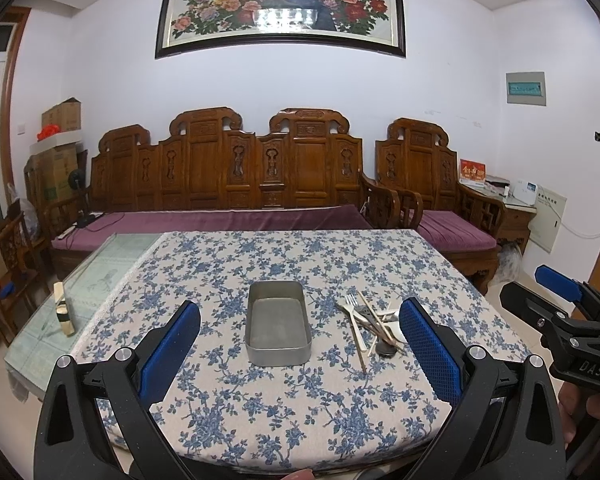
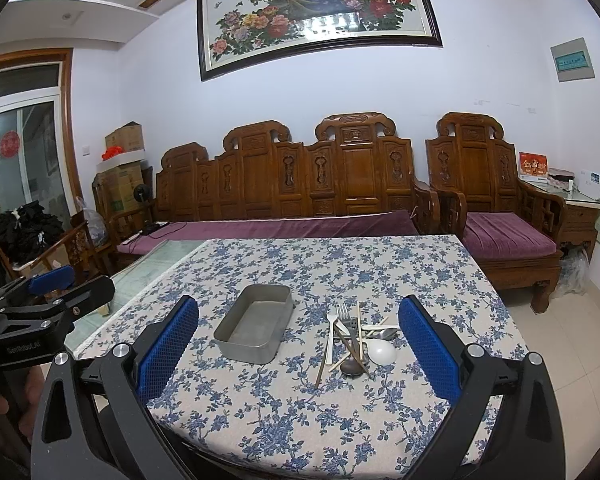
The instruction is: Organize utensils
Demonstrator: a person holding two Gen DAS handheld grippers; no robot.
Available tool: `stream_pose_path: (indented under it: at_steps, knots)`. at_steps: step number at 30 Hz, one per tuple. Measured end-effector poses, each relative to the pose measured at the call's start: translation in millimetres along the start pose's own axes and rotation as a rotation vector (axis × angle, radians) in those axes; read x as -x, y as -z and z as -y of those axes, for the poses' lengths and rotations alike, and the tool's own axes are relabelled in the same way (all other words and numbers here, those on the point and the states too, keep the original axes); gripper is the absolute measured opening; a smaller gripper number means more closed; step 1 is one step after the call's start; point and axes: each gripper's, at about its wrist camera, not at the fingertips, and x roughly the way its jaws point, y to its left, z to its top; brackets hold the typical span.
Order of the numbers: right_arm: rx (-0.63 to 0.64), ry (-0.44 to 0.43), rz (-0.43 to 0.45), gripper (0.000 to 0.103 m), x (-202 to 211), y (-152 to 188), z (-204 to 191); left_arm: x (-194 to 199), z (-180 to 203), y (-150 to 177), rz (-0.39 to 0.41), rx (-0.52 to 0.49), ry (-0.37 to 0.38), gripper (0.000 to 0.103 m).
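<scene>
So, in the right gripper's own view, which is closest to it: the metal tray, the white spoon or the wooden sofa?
1. White spoon, just ahead of the right gripper, in the utensil pile toward its right finger.
2. Metal tray, a little further back, to the left.
3. Wooden sofa, beyond the table's far edge, against the wall.

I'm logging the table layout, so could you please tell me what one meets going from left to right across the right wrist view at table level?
Left gripper → metal tray → pile of utensils → purple-cushioned armchair.
</scene>
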Motion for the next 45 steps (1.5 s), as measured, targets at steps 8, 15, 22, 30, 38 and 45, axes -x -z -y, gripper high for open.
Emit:
stream_pose_path:
  at_steps: [8, 15, 22, 30, 38, 45]
  knots:
    - [0.0, -0.001, 0.0, 0.1, -0.5, 0.1, -0.2, 0.0, 2.3, 0.2, 0.001, -0.001, -0.001, 0.097]
    - [0.0, -0.001, 0.001, 0.1, 0.9, -1.0, 2.6, -1.3, 4.1, -0.3, 0.001, -0.001, -0.001, 0.097]
    - [0.0, -0.002, 0.001, 0.1, 1.4, -2.4, 4.6, -1.7, 8.4, -1.8, 0.003, -0.003, 0.001, 0.097]
    - [0.0, -0.002, 0.002, 0.1, 1.7, -2.1, 3.3, 2.4, 9.9, -2.6, 0.004, -0.004, 0.001, 0.097]
    - [0.0, -0.003, 0.002, 0.1, 1.8, -1.9, 3.7, 2.4, 10.0, -2.5, 0.005, -0.004, 0.002, 0.097]
    - [-0.002, -0.002, 0.002, 0.1, 1.7, -2.0, 3.7, 2.7, 10.6, -2.7, 0.005, -0.005, 0.001, 0.097]
